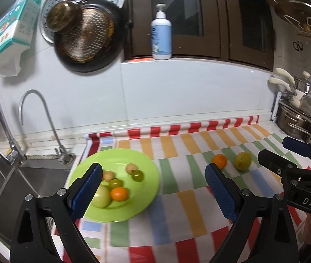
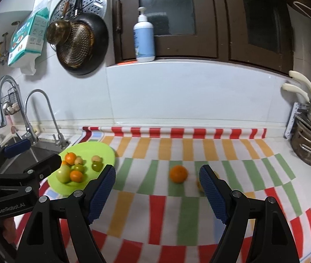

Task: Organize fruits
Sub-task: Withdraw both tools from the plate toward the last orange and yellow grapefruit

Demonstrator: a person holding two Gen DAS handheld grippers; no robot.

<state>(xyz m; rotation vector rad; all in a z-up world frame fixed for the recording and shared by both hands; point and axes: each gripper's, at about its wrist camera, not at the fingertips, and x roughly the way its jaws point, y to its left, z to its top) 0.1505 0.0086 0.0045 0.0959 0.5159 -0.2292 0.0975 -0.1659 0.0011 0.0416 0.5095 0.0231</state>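
A lime-green plate (image 1: pixel 146 168) lies on the checked cloth beside the sink. It holds a green apple (image 1: pixel 101 197), an orange (image 1: pixel 119 194) and several small green and tan fruits. My left gripper (image 1: pixel 155 188) hovers open over the plate's right edge with nothing between its fingers. Loose on the cloth to the right lie an orange (image 2: pixel 178 173) and a yellow-green fruit (image 1: pixel 243 161). My right gripper (image 2: pixel 158 191) is open just short of that orange and grips nothing. Its right finger hides most of the yellow-green fruit.
A steel sink (image 1: pixel 35 175) with two faucets is at the left. Pans (image 1: pixel 85 37) hang on the wall and a pump bottle (image 1: pixel 161 32) stands on the sill. Steel pots (image 2: pixel 308 146) crowd the counter's right end. The checked cloth (image 2: pixel 177 219) covers the counter.
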